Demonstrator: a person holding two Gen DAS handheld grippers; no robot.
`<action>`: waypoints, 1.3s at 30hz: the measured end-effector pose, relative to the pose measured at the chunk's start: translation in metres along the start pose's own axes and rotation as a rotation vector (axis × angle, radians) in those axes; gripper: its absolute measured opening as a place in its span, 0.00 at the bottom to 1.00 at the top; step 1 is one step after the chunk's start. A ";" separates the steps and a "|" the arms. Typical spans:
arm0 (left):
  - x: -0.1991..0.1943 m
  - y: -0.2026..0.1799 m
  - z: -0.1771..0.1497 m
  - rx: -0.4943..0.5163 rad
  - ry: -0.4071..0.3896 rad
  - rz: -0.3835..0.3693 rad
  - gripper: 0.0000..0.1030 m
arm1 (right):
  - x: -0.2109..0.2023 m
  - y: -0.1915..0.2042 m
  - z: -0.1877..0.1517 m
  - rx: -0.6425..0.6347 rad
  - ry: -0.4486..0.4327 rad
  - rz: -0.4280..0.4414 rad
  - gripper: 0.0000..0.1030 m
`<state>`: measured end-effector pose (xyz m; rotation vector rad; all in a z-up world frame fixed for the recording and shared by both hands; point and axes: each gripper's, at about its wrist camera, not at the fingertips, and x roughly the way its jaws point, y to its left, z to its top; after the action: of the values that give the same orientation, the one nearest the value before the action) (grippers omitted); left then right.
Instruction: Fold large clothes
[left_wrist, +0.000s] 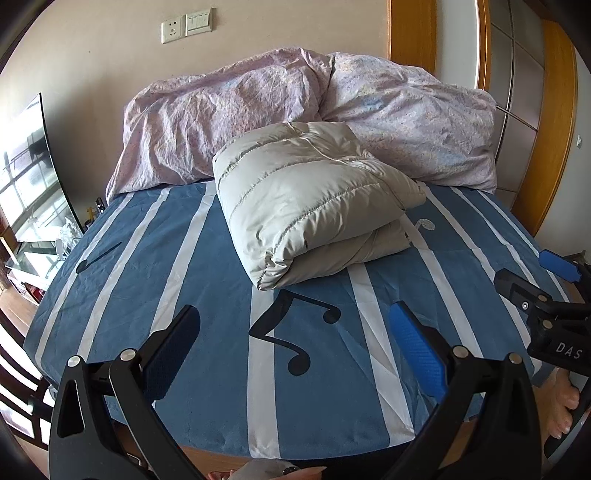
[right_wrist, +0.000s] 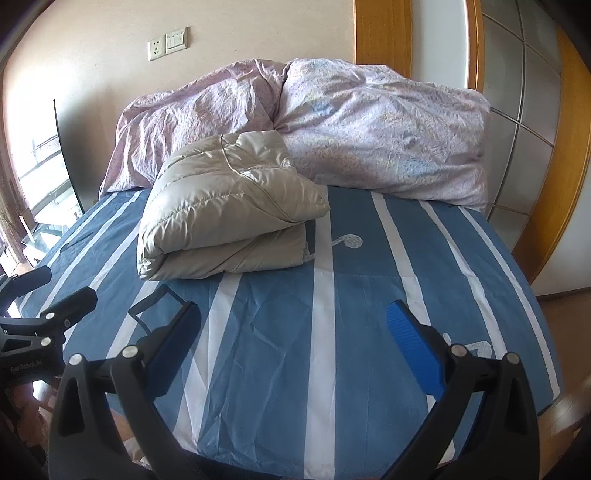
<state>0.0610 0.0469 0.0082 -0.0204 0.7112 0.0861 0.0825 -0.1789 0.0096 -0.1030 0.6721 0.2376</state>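
Puffer jacket (left_wrist: 314, 206) | near: left gripper (left_wrist: 295, 332) and right gripper (right_wrist: 291, 328) fingers spread, grasping nothing, short of jacket | jacket: folded on bed (left_wrist: 184, 295) | beyond jacket: duvet (left_wrist: 258, 110) touching | risk: slippery padded layers may spring open if nudged

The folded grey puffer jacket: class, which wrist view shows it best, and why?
The left wrist view: the grey puffer jacket sits near centre, its top and rolled front edge both clear. The right wrist view shows it off to the left, seen more from one side.
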 end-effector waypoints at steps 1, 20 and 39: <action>-0.001 0.001 0.000 -0.005 0.000 -0.003 0.99 | -0.002 0.000 0.000 0.000 -0.004 0.000 0.98; -0.008 0.006 0.002 -0.016 -0.012 -0.008 0.99 | -0.016 0.004 0.003 -0.013 -0.040 -0.012 0.98; -0.007 0.001 0.002 -0.009 -0.011 -0.020 0.99 | -0.012 0.002 0.001 -0.009 -0.034 -0.015 0.98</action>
<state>0.0568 0.0477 0.0149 -0.0354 0.6997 0.0702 0.0737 -0.1789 0.0179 -0.1124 0.6358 0.2275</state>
